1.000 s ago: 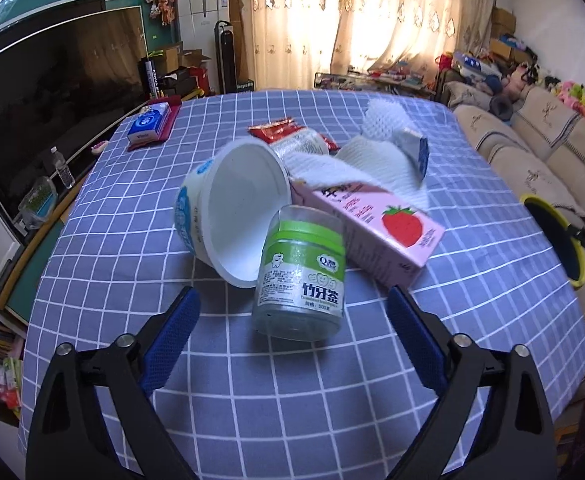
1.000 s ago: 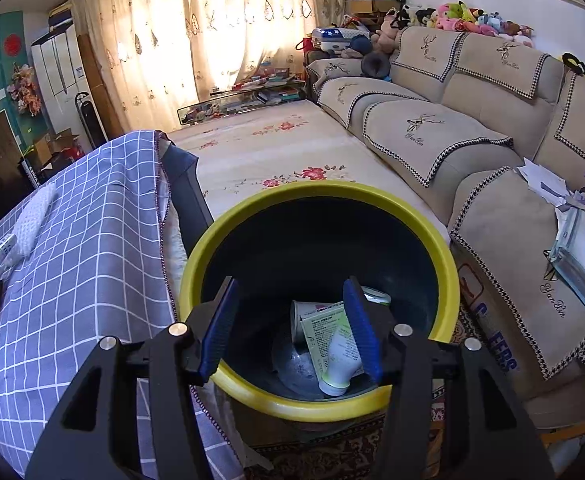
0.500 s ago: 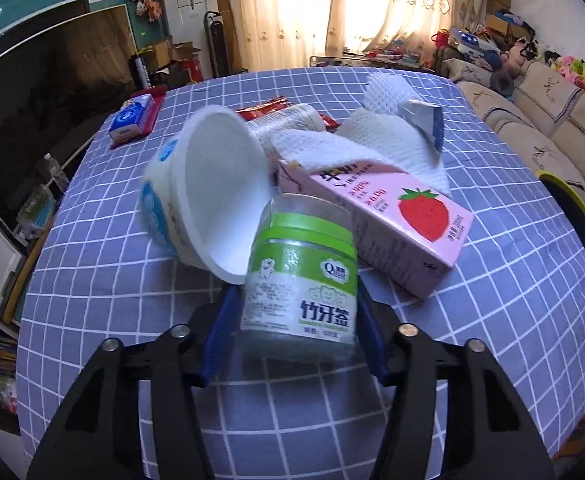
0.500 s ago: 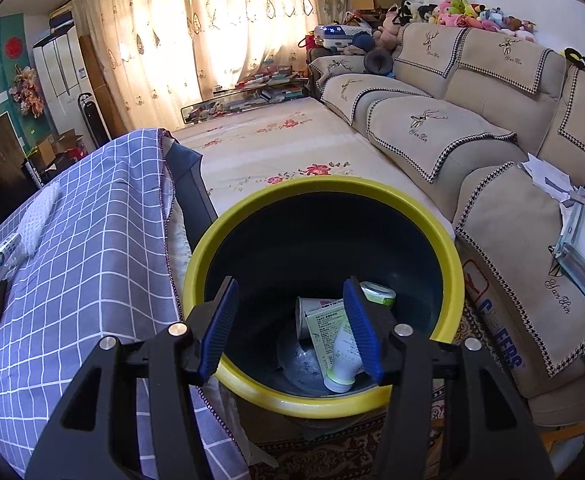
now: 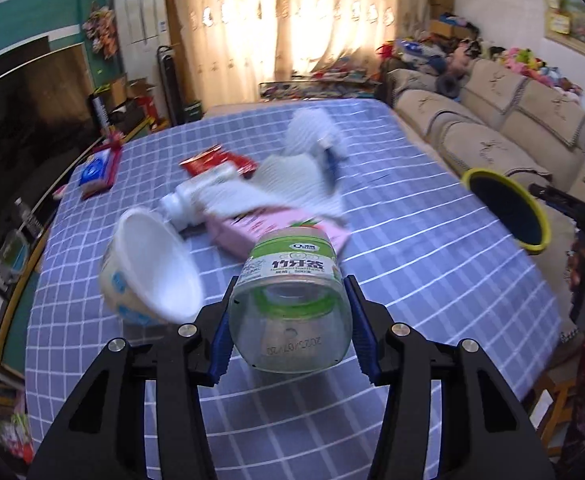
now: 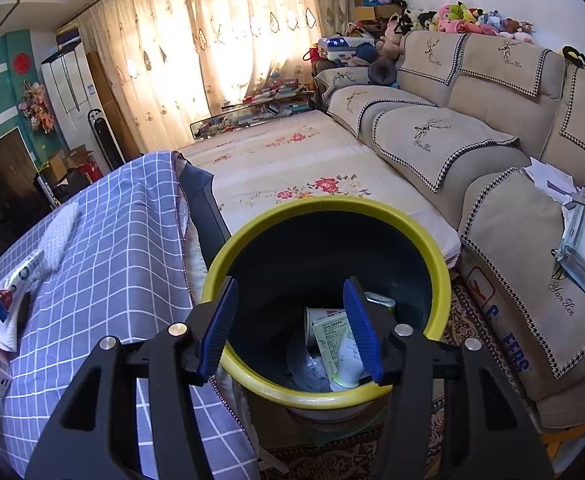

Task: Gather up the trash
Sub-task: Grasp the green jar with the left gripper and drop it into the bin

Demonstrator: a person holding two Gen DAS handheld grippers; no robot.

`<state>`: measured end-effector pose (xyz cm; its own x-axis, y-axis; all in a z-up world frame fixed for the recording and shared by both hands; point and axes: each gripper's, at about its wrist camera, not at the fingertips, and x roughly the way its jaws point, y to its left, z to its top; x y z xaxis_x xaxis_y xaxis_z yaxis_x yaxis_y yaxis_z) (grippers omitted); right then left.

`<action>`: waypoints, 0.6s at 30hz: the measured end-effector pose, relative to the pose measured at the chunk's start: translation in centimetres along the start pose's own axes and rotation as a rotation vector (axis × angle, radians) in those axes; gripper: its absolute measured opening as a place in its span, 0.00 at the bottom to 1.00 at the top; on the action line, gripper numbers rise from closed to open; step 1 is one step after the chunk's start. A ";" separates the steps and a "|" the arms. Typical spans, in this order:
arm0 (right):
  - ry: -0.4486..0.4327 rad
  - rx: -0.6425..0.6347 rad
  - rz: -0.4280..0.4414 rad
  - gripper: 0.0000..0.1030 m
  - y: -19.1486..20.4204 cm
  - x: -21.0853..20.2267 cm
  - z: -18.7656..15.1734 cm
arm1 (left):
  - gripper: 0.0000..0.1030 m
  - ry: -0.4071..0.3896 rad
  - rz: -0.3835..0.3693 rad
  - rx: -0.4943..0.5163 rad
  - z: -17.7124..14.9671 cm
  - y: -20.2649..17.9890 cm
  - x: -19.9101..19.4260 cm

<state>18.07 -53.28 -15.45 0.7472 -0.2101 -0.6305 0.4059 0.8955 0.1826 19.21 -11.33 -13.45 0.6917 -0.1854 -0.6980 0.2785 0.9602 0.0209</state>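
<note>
Clear green-lidded jar [image 5: 290, 300] tilted, apparently lifted off table.

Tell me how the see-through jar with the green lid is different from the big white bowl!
The clear plastic jar with the green lid is gripped between the left tool's blue pads, its bottom facing the camera; the white paper bowl lies loose on its side on the checked tablecloth. The jar is capped; the bowl is open, wider. Both look empty.

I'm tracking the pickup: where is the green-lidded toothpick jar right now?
In the left wrist view, the toothpick jar is gripped in the closing left claw, lifted above the checked tablecloth, right of the white bowl.
</note>
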 end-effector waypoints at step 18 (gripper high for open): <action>-0.081 0.101 -0.110 0.51 -8.3 -4.8 0.7 | 0.49 0.021 -0.410 0.351 9.9 -21.7 6.1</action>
<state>11.48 -59.92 -13.43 0.7338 -0.3391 -0.5887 0.5351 0.8223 0.1934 23.95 -35.36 -11.06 0.4666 -0.5230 -0.7133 0.7314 0.6816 -0.0213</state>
